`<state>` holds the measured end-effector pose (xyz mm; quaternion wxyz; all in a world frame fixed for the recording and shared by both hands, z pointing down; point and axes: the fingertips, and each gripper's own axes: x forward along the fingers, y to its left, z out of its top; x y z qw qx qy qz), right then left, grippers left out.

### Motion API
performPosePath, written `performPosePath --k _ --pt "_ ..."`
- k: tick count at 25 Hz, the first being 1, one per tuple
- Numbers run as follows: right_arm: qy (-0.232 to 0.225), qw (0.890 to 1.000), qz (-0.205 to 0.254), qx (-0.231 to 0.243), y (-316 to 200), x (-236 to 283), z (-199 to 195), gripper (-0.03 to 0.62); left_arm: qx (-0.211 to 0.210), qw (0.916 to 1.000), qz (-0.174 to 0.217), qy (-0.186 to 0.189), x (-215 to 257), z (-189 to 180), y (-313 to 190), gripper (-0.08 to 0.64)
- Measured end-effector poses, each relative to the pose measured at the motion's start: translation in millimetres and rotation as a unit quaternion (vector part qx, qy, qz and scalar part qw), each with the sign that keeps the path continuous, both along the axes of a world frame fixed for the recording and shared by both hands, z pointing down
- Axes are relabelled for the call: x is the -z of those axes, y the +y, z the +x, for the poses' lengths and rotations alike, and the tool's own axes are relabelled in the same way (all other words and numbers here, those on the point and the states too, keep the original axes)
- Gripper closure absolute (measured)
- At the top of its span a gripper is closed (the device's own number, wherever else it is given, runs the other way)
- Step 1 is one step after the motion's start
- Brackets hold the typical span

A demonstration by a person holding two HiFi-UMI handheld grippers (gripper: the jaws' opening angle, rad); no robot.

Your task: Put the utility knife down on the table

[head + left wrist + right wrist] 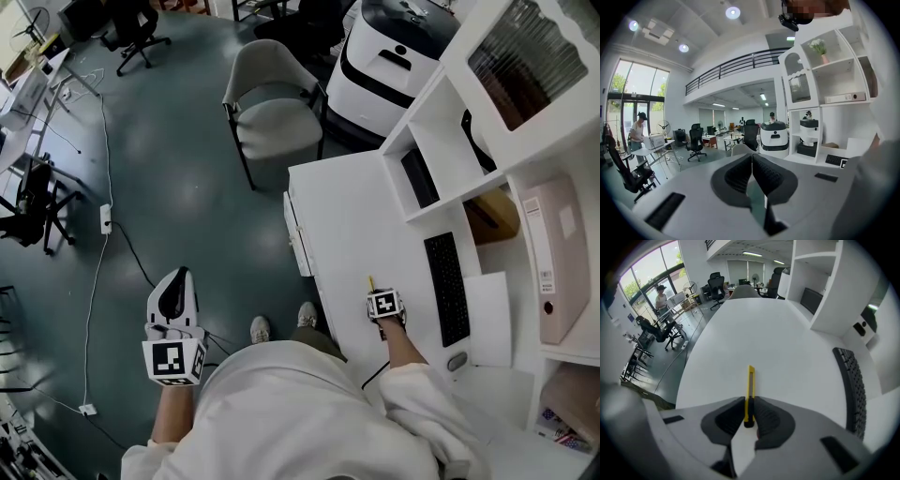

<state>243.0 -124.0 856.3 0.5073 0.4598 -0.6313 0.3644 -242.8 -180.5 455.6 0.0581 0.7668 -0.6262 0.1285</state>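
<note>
item 1: utility knife (750, 390), yellow and thin. pinched at its dark rear end between the pads of the right gripper (749, 417). pointing forward and down toward the white table (754, 329), tip close above the surface, contact not confirmable. gripped at the tail, probably to let the body lie flat once lowered.

item 2: right gripper, clenched on the knife and angled steeply downward over the near part of the table.

item 3: left gripper (752, 174), jaws pressed together with nothing between them. kept off to the side over the floor (187, 187), away from the work and seemingly idle.

item 4: open room. bare white surface ahead of the knife and to its left. table edge on the left, near but not under the blade. keyboard (853, 380) on the right, well apart. shelf unit (834, 291) farther back on the right. ample space for laying the knife down uncrowded, best kept inboard of the left edge.
</note>
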Motion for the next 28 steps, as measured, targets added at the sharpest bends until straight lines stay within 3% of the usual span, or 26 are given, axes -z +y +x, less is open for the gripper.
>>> performPosePath --k 11,15,28 --pt "-0.007 1.0 -0.015 0.017 -1 1 0 0.52 -0.005 1.0 -0.003 0.002 -2 4 1 0.551" --pt "-0.022 1.0 -0.013 0.017 0 2 0 0.445 -0.01 0.9999 -0.003 0.002 -1 8 1 0.551" --pt "-0.028 0.991 0.125 -0.032 -21 63 2 0.486 -0.059 0.9982 0.007 0.01 4 35 -9 0.551"
